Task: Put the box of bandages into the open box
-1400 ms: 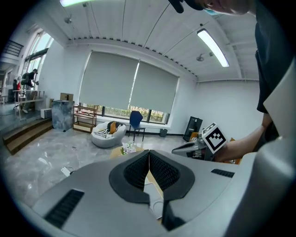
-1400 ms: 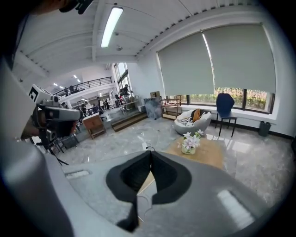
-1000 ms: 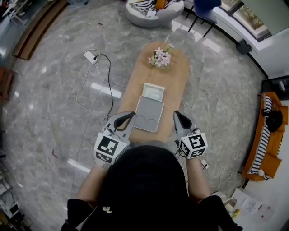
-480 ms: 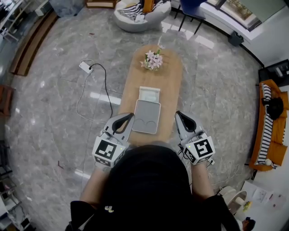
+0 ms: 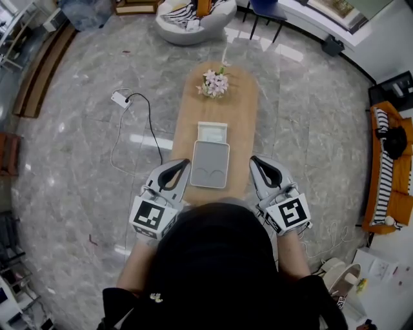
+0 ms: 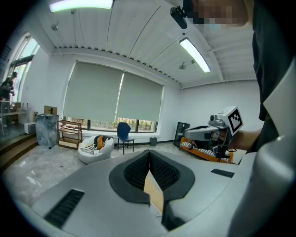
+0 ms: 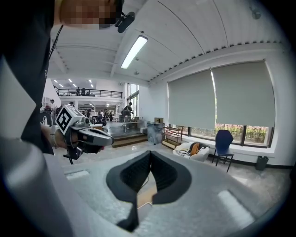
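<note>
On the long wooden table (image 5: 242,116) lies a flat grey box (image 5: 210,164) with a smaller pale open part (image 5: 212,133) at its far edge. I cannot make out a separate box of bandages. My left gripper (image 5: 182,165) is shut and empty at the table's near left edge, level with the grey box. My right gripper (image 5: 253,162) is shut and empty at the near right edge. In the left gripper view the jaws (image 6: 149,155) meet with nothing between them. The right gripper view shows its own jaws (image 7: 151,155) meeting the same way. Both point level across the room.
A bunch of pale pink flowers (image 5: 214,82) stands at the table's far end. A white plug and black cable (image 5: 120,98) lie on the marble floor to the left. A beanbag seat (image 5: 190,16) sits beyond the table, an orange sofa (image 5: 393,187) at the right.
The head view has drifted, so the table and flowers sit slightly higher and further left. Both grippers stay shut in about the same place beside the grey box.
</note>
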{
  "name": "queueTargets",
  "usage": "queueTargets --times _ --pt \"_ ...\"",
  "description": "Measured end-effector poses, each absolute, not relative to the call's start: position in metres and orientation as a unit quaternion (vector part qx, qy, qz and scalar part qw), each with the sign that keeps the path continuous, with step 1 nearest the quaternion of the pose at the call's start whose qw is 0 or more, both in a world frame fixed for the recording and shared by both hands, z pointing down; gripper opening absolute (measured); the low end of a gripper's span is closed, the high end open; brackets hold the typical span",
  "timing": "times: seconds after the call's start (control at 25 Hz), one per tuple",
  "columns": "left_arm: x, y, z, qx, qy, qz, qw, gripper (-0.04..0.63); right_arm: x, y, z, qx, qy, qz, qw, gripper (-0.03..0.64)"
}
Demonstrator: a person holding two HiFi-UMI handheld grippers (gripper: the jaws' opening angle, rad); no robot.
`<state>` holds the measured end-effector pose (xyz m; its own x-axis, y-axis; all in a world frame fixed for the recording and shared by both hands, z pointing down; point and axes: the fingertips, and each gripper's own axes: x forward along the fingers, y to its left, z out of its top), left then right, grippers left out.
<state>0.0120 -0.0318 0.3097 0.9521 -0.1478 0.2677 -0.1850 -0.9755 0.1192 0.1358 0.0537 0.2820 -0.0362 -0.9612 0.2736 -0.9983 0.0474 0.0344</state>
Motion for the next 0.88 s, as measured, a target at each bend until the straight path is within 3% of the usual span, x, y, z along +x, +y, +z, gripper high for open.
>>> queueTargets --times 0.88 --pt "0.011 -0.038 0.3 0.987 -0.075 0.122 0.072 0.012 0.131 0.046 0.285 0.691 -0.709 0.093 0.105 -0.002"
